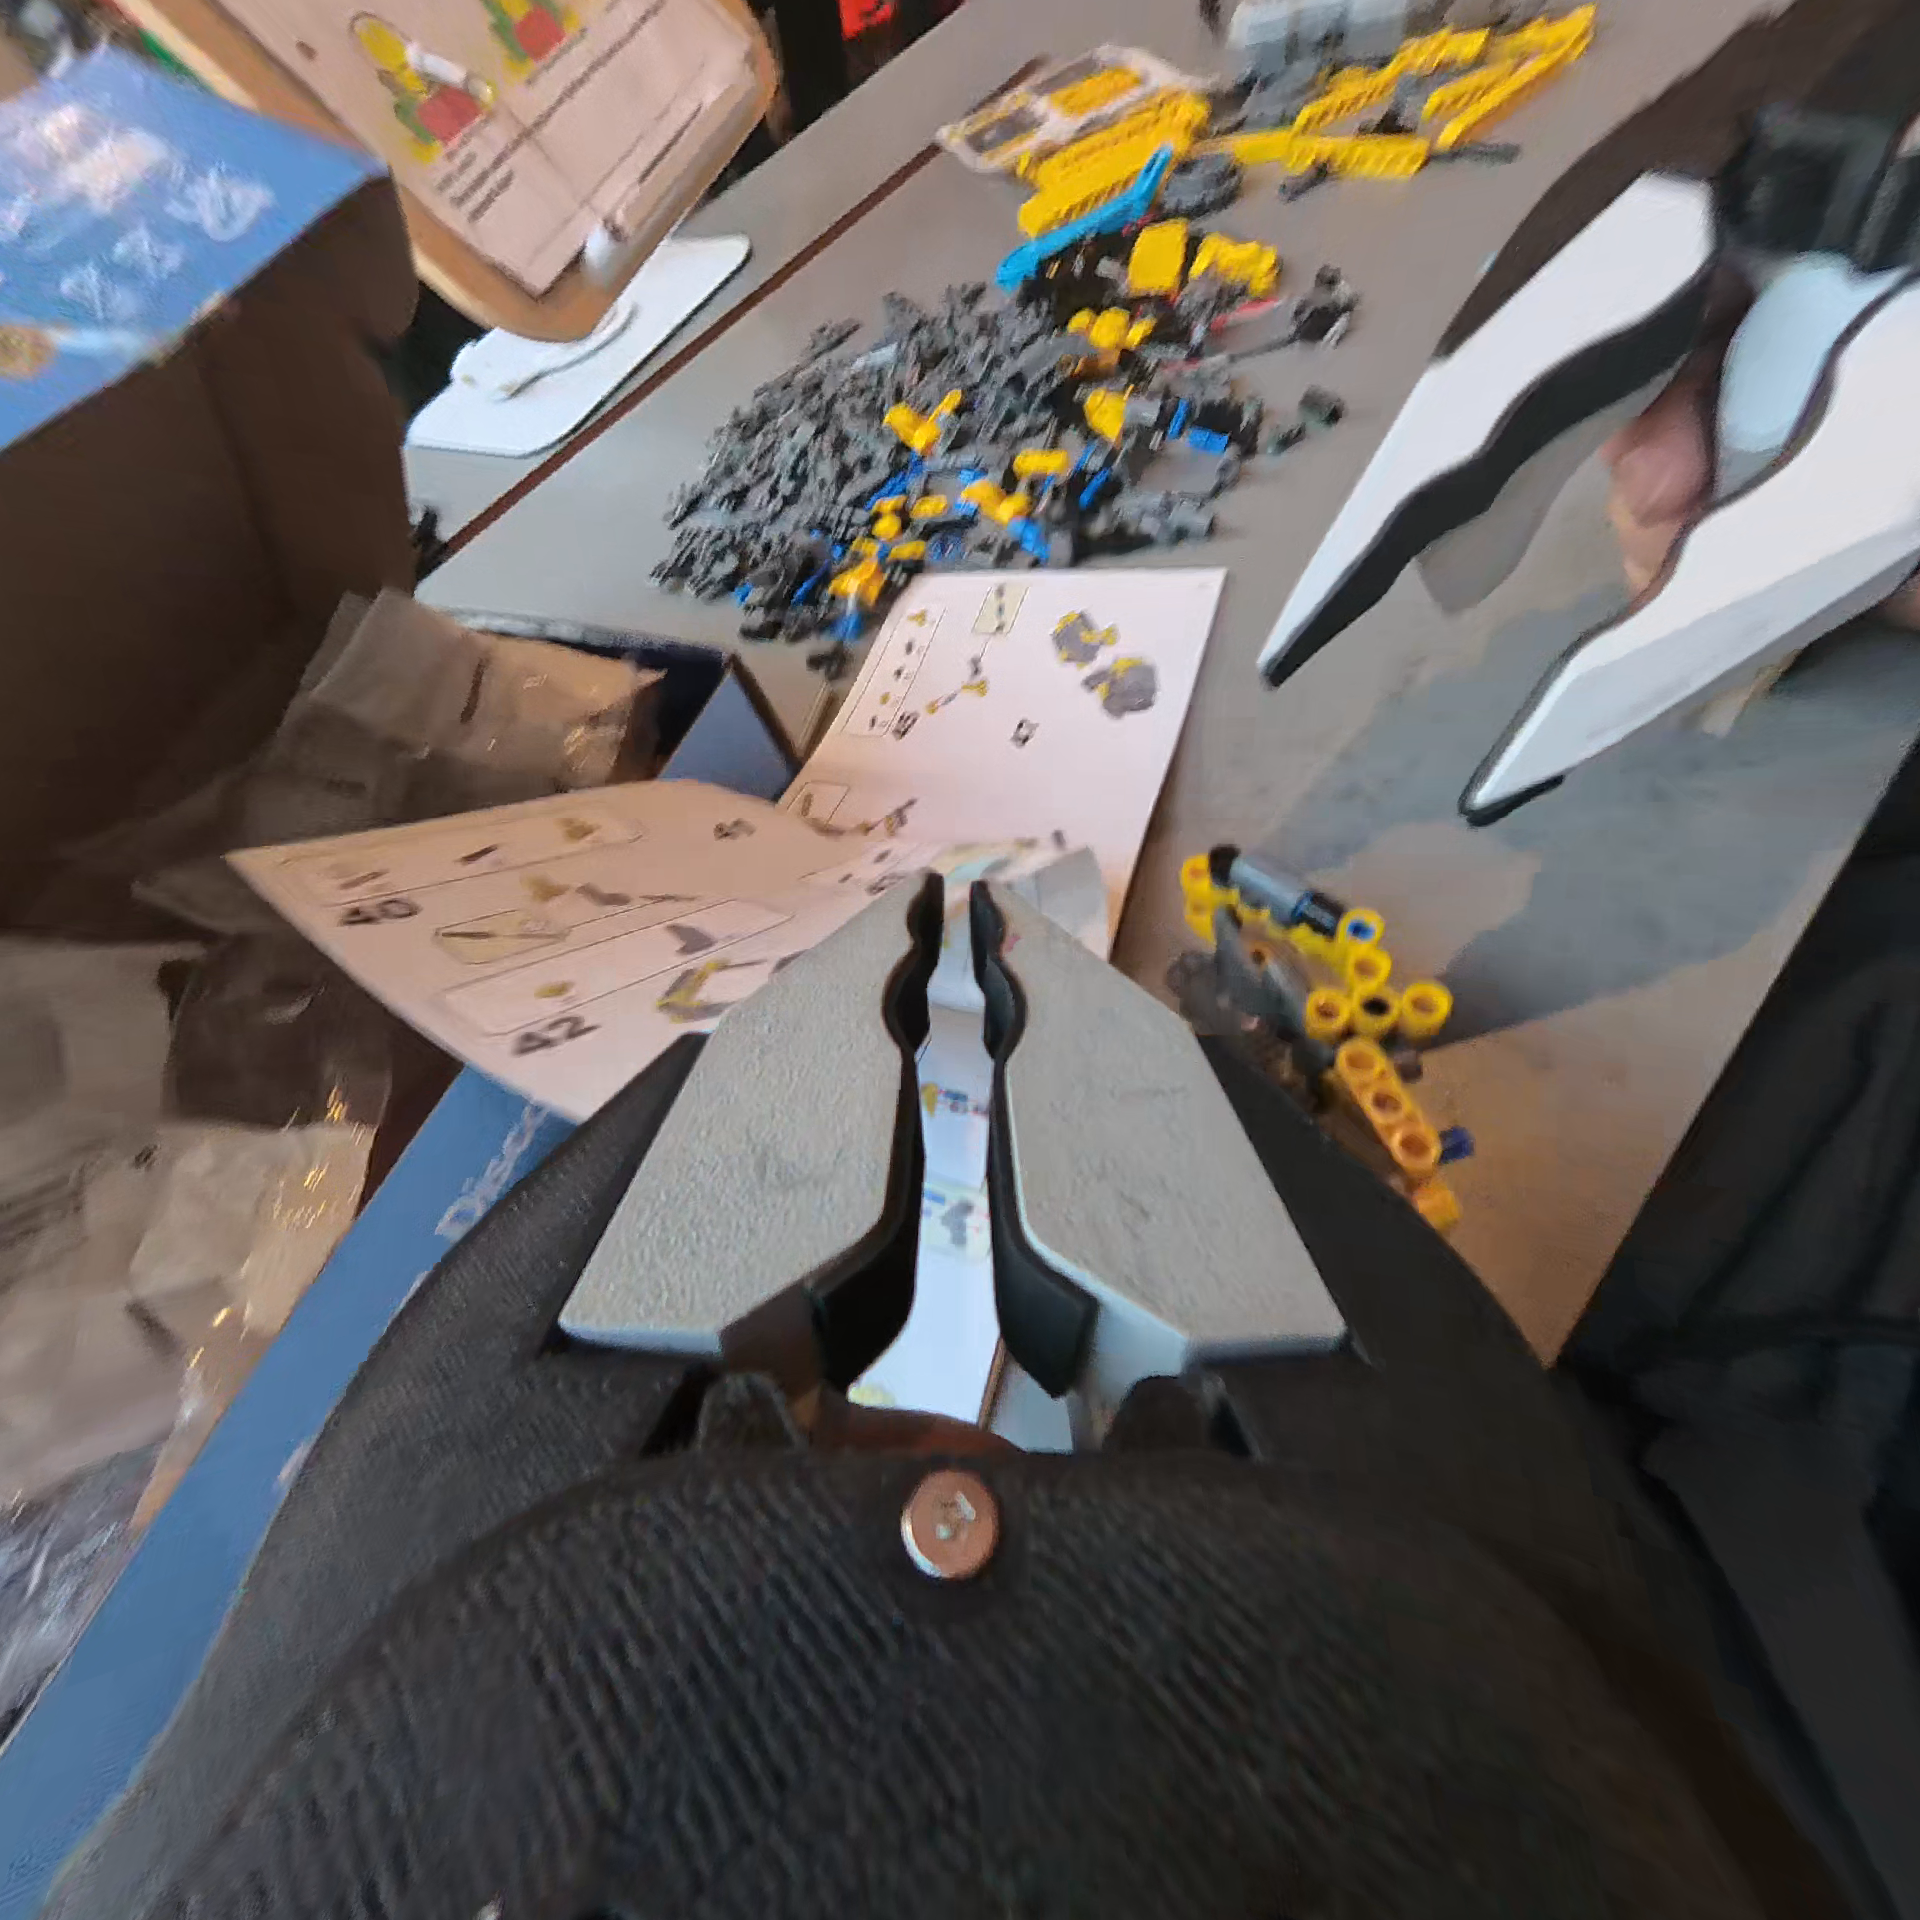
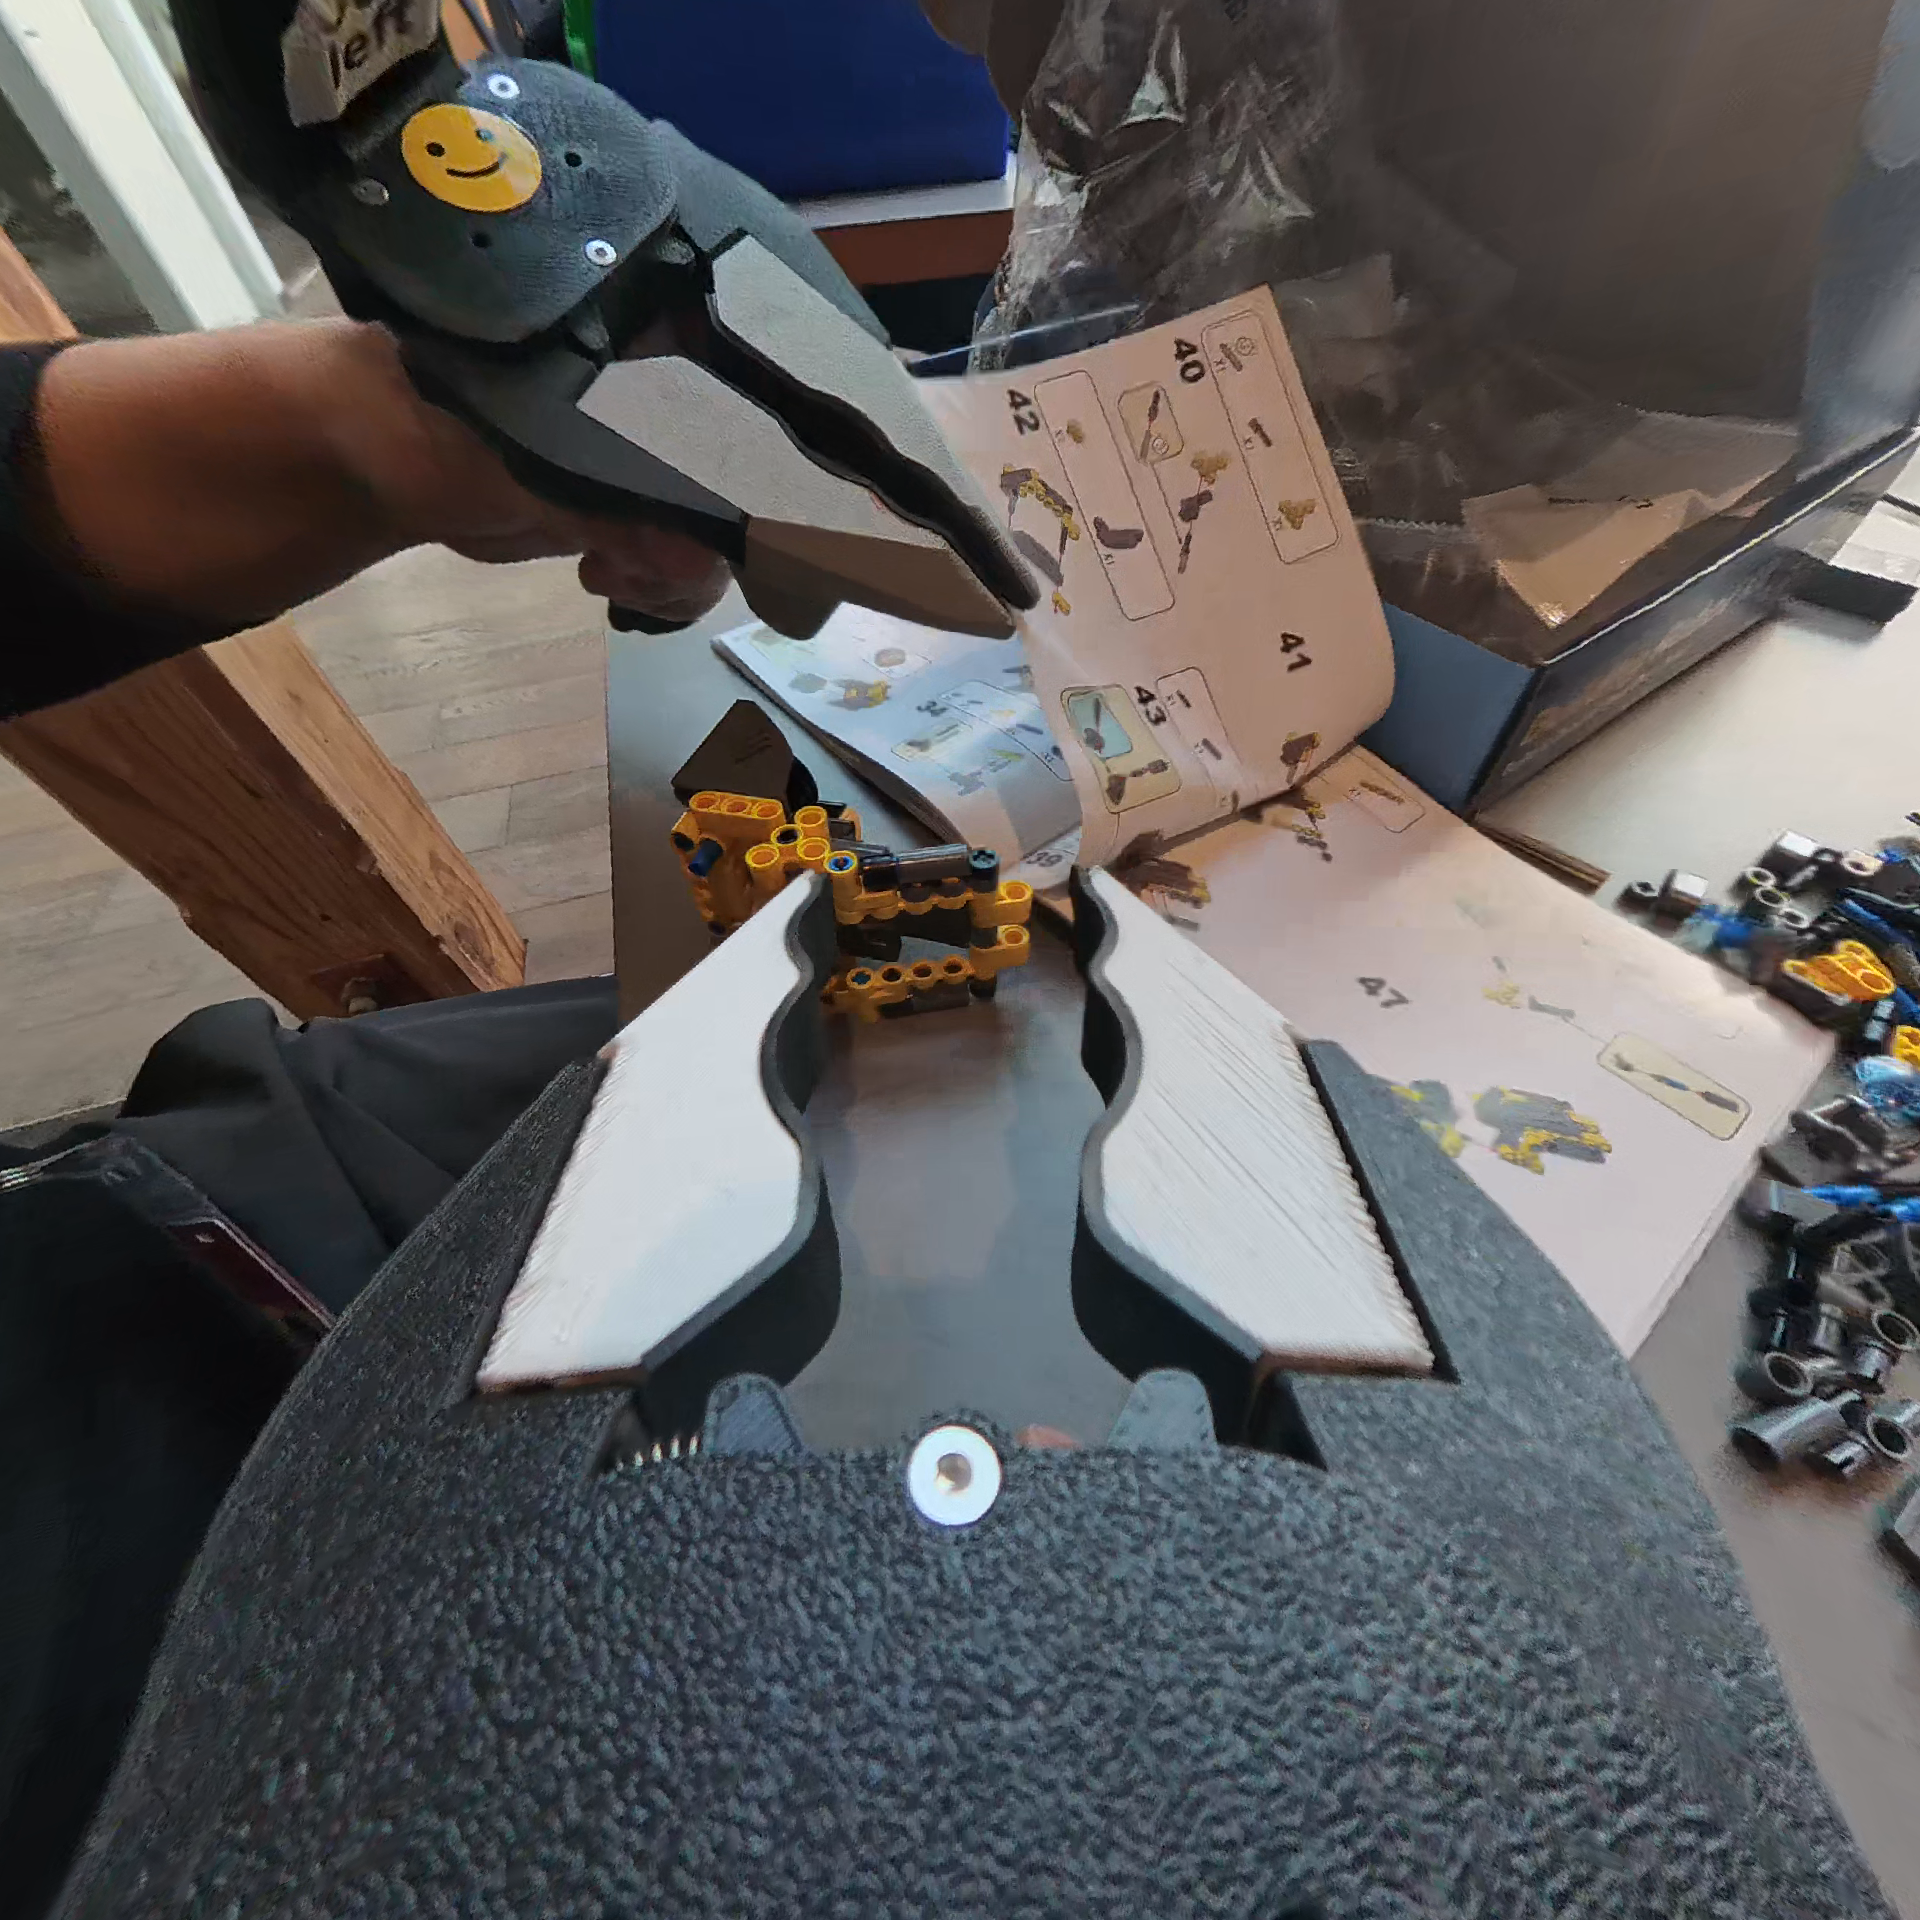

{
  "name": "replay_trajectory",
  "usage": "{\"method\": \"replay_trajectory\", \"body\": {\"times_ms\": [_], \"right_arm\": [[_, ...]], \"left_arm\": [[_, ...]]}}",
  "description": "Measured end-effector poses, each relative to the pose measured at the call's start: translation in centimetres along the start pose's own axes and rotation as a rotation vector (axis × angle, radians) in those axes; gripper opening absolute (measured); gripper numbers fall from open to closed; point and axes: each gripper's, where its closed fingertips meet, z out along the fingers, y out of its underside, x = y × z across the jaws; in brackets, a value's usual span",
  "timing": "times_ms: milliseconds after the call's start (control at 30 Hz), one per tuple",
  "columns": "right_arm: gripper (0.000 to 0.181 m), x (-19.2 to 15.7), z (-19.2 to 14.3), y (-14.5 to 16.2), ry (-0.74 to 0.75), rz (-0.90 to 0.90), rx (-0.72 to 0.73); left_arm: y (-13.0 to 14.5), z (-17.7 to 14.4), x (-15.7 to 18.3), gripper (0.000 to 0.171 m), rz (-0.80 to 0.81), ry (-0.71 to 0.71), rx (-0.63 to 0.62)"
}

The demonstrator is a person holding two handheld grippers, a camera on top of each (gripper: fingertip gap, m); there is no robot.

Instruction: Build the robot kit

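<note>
My left gripper is shut on the edge of a page of the open instruction booklet and holds that page lifted and curled. The right wrist view shows the left gripper pinching the page, held by a person's hand. A small yellow and black brick assembly stands on the grey table just beyond the tips of my right gripper, which is open and empty. In the left wrist view the assembly lies right of the booklet, with the open right gripper above it.
A pile of loose black, yellow and blue pieces lies beyond the booklet, also at the right. An open cardboard box with plastic bags stands left of the booklet. A wooden post and dark cloth are at the table's near edge. The tips of one gripper are about 8 centimetres away from the tips of the other.
</note>
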Motion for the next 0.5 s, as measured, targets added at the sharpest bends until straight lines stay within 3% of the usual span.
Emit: {"method": "replay_trajectory", "body": {"times_ms": [100,267,333,500], "right_arm": [[0.045,0.5,-0.1,0.0,0.026,0.008,0.001],[0.045,0.9,-0.2,-0.1,0.043,0.018,0.009],[0.045,0.9,-0.2,-0.1,0.037,0.025,0.009],[0.046,0.8,-0.3,-0.1,0.034,0.021,0.015]], "left_arm": [[-1.1,1.3,0.1,0.006,-0.007,0.064,0.037],[-1.6,2.6,-0.5,0.000,0.166,0.037,0.020],[-2.3,2.8,0.2,0.010,0.176,0.081,0.017],[-5.3,1.9,1.8,0.023,-0.040,0.274,0.151]]}}
